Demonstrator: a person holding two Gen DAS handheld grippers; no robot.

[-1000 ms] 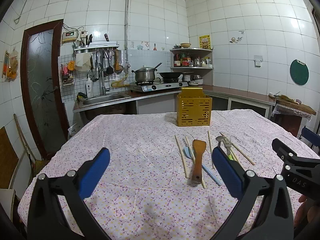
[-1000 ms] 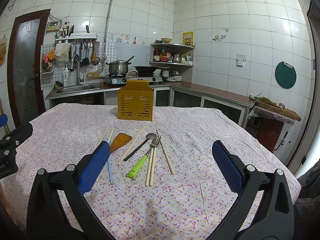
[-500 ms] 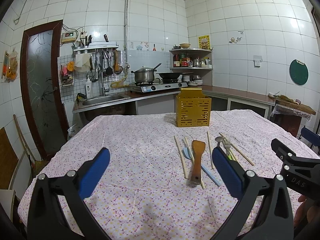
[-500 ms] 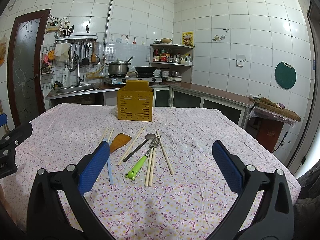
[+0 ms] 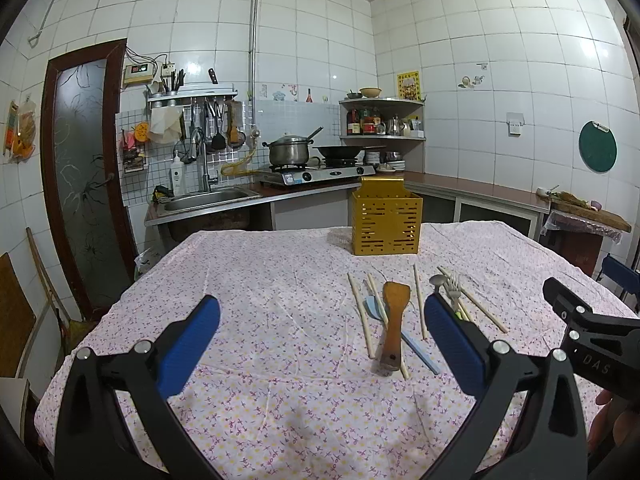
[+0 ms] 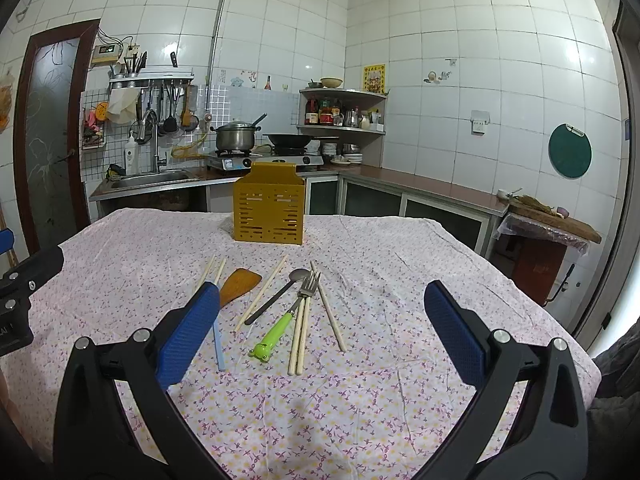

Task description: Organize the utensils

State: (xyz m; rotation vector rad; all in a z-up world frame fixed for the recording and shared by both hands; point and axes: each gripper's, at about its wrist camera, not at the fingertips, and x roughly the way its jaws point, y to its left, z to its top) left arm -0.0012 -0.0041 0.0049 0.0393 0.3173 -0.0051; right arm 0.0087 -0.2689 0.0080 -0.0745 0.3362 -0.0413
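— Hovering at 7 o'clock, the left gripper (image 5: 322, 334) has its fingers spread wide, holding nothing; the wooden spatula (image 5: 394, 328) lies at 1 o'clock from it.
— And the right gripper (image 6: 322, 334)?
— Also gaping, empty. The green-handled fork (image 6: 286, 320) lies at 11 o'clock, 2 chopsticks (image 6: 300, 336) touching beside it, the yellow utensil holder (image 6: 269, 216) upright at 12.

White tiled walls (image 5: 480, 80) all round, a dark glazed door (image 5: 80, 168) on the left, steel sink (image 5: 204, 198) and stove (image 5: 316, 174) behind a floral-clothed table (image 5: 260, 280)
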